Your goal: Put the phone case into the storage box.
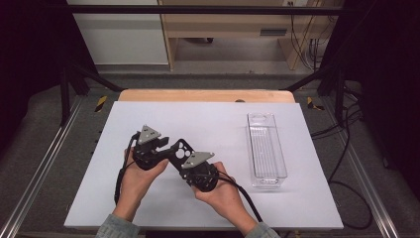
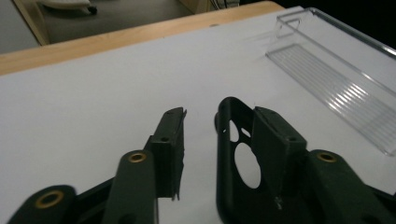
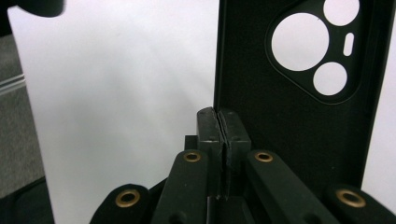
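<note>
A black phone case [image 1: 179, 148] with round camera cut-outs is held up just above the white table mat [image 1: 208, 119], between both hands. My right gripper [image 1: 184, 159] is shut on the case's side wall; in the right gripper view its pads [image 3: 208, 126] meet on the edge of the case [image 3: 261, 93]. My left gripper [image 1: 166, 145] stands open. In the left gripper view the case [image 2: 225, 144] sits between the jaws, against the right pad [image 2: 275, 140], while the left pad [image 2: 170, 135] is clear of it.
A long clear plastic tray [image 1: 251, 148] lies on the mat's right side, also in the left gripper view [image 2: 336, 88]. A wooden table edge [image 1: 205, 95] runs behind the mat. Dark frame bars and cables flank the table.
</note>
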### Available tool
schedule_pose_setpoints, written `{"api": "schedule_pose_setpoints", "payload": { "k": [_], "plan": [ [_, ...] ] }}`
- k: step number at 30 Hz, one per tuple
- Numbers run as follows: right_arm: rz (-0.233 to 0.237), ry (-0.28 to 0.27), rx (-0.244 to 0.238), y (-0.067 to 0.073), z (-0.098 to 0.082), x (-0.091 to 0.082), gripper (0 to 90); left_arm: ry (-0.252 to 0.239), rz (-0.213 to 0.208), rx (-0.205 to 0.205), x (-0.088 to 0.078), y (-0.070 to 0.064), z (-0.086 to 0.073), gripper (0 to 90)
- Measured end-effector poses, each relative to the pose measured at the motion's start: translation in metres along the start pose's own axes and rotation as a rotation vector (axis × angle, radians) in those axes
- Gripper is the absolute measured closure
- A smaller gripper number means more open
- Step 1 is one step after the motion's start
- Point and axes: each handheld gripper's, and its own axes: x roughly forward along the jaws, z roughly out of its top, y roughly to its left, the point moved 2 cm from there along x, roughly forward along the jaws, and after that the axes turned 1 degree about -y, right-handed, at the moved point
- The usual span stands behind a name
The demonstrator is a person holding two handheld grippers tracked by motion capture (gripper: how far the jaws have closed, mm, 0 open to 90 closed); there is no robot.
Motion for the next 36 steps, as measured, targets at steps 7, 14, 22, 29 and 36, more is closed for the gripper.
{"api": "schedule_pose_setpoints", "payload": {
  "k": [7, 14, 22, 29, 36],
  "plan": [
    [-0.036, -0.046, 0.061, -0.019, 0.002, -0.006, 88.6, -0.088, 0.084, -0.020, -0.017, 0.019, -0.006, 30.3],
    [-0.084, -0.093, 0.134, -0.041, 0.004, -0.005, 88.6, -0.085, 0.137, -0.061, -0.016, 0.037, -0.039, 10.8],
    [-0.127, -0.136, 0.205, -0.066, 0.011, -0.005, 88.6, -0.072, 0.179, -0.054, -0.006, 0.053, -0.072, 6.6],
    [-0.184, -0.228, 0.282, -0.089, 0.019, -0.014, 88.6, -0.115, 0.195, -0.095, -0.013, 0.062, -0.087, 6.1],
    [-0.255, -0.302, 0.305, -0.106, 0.034, -0.025, 88.6, -0.135, 0.203, -0.106, -0.022, 0.060, -0.099, 5.9]
  ]
}}
